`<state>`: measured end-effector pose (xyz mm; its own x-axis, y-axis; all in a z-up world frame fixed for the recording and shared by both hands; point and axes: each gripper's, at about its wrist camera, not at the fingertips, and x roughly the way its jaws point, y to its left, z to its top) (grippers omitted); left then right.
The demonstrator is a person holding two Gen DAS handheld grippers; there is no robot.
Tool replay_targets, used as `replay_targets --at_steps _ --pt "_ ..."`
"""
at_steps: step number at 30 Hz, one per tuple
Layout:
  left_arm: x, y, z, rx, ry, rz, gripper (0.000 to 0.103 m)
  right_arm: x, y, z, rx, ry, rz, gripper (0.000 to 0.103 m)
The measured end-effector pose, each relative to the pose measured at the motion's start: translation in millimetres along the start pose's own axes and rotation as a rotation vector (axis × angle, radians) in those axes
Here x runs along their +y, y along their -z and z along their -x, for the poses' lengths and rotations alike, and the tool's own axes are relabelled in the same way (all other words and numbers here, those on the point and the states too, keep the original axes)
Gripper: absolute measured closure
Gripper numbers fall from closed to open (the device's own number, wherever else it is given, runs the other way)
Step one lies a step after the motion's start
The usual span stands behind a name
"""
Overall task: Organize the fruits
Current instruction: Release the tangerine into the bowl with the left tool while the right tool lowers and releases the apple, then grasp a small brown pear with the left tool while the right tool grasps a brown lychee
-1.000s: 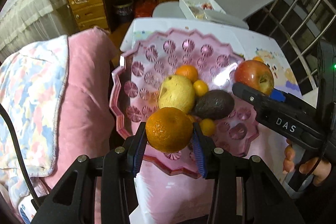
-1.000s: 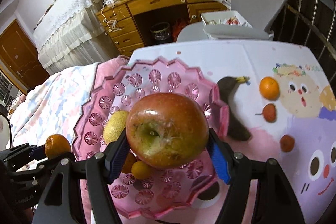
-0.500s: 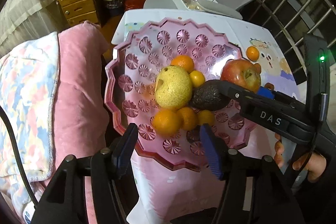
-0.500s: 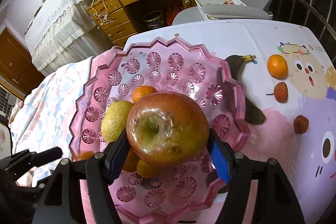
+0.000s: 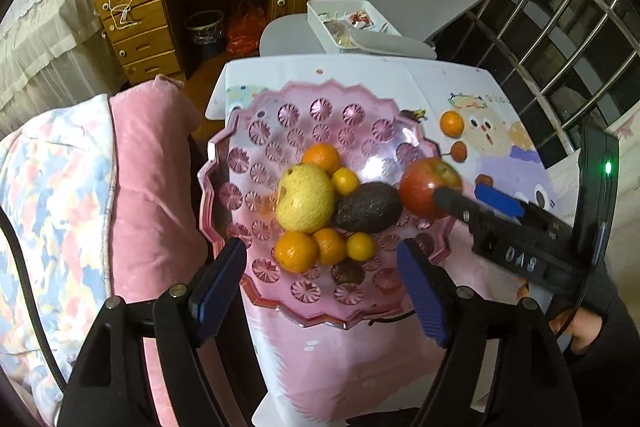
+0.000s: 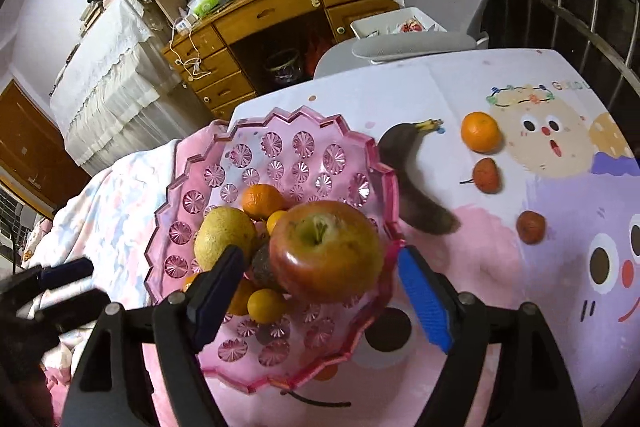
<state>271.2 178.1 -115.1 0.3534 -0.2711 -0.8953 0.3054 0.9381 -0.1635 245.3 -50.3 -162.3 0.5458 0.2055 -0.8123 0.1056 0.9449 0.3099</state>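
Release is the step in hand on both sides. The left gripper (image 5: 320, 279) stands with its jaws wide and nothing between them; they have just been opening, and the mandarin (image 5: 296, 251) they would have carried is now seen lying in the pink bowl (image 5: 236, 147) beside two smaller citrus fruits, in front of the yellow pear (image 5: 306, 197) and the avocado (image 5: 368, 207).

The right gripper (image 6: 320, 287) has also just been opening its jaws. The apple (image 6: 326, 251) sits between the pads, over the near right part of the bowl, and a gap is visible on each side of it — so it is judged to be let go, though whether it already rests on the pile or on the bowl's floor cannot be told for certain from this angle. In the left wrist view the apple is seen against the avocado, at the bowl's right edge.

Fruit is left on the tablecloth (image 6: 440, 87): a dark banana (image 6: 412, 179) just beside the bowl's rim, an orange (image 6: 480, 131) farther right, and two small reddish fruits (image 6: 486, 175) — lychees, perhaps — below it.

The next move calls for the right gripper to be drawn clear of the apple without it being nudged off the pile, then carried right to the banana or the orange. Open jaws are needed on approach, and the banana's length is best taken across its middle.
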Motion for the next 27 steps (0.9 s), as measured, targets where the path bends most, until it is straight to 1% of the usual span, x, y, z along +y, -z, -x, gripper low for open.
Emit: replay_targets --at_steps 4,7,13,16,19,22,27 --pt "-15.3 -12.4 10.3 -0.002 0.013 -0.005 0.023 -9.6 6.6 13.2 0.0 0.01 0.036 0.023" --pt "-33.8 -24.6 14.2 0.01 0.051 -0.011 0.022 -23.4 8.9 20.9 0.007 0.012 0.037 0.023" --pt "-84.3 -52.7 15.5 0.027 0.067 -0.091 0.019 -60.9 7.4 38.5 -0.01 0.034 0.031 0.023" --pt "-110.4 -70.0 10.0 0.039 0.085 -0.126 0.017 -78.5 4.6 44.8 -0.021 0.041 0.026 0.023" --pt "-135.6 -85.7 -4.4 0.061 0.076 -0.151 0.017 -98.8 1.9 49.6 -0.036 0.056 0.039 0.023" --pt "-160.7 -100.9 -26.5 0.1 0.066 -0.161 0.016 -114.3 1.6 50.5 -0.04 0.07 0.053 0.023" --pt "-192.0 -112.5 -68.7 0.159 0.054 -0.158 0.016 -142.4 0.9 47.9 -0.05 0.082 0.102 0.023"
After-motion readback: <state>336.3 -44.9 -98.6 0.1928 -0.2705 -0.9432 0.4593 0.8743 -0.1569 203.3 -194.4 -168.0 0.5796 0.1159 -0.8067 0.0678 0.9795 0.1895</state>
